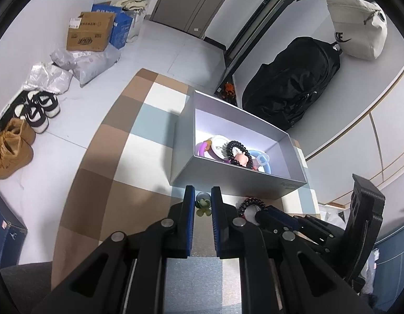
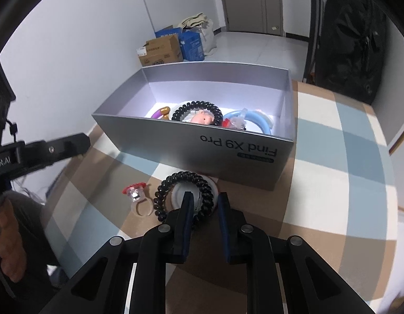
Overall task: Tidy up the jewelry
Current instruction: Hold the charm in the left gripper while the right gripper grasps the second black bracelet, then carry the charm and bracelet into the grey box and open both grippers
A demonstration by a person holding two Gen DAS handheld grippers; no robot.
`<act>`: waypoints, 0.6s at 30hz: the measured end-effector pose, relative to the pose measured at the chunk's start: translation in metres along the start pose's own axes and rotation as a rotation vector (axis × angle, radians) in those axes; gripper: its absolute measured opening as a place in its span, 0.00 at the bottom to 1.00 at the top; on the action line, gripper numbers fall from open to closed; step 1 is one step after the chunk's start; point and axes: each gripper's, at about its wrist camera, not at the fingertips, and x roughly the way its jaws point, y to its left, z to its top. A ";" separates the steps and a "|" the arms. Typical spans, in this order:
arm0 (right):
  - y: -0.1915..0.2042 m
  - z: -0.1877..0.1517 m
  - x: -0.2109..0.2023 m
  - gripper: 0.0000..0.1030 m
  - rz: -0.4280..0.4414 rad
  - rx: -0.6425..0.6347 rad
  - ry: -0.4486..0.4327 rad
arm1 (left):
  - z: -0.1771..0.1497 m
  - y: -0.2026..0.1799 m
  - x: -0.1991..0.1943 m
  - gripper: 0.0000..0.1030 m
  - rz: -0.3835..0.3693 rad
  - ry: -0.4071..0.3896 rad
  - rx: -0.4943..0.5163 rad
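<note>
Right gripper [image 2: 204, 202] is partly open, holding nothing; the black coil band [image 2: 185, 196] lies under its left finger, before the box [image 2: 228, 154]. Left gripper [image 1: 202, 196] is slightly open, empty.

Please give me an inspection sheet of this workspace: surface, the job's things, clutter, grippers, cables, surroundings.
Surface: checked brown, white and blue mat.
Job's things: open grey cardboard box holds a black coiled band, a blue ring and a purple ring. In front of it on the mat lie a black spiral hair band over a white round lid, and a clear plastic ring with red top.
Clutter: small green piece by the box.
Grippers: left gripper open, empty; right gripper open over the band.
Cables: nothing seen.
Surroundings: shoes, cartons, black bag.
</note>
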 end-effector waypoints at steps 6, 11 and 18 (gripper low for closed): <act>-0.010 0.005 -0.011 0.08 0.064 0.069 -0.028 | 0.002 -0.008 -0.006 0.07 0.002 -0.016 0.022; -0.023 0.015 -0.035 0.08 0.134 0.122 -0.114 | 0.009 -0.023 -0.013 0.08 0.005 -0.047 0.070; -0.032 0.028 -0.067 0.08 0.195 0.133 -0.254 | 0.028 -0.038 -0.001 0.08 0.007 -0.036 0.096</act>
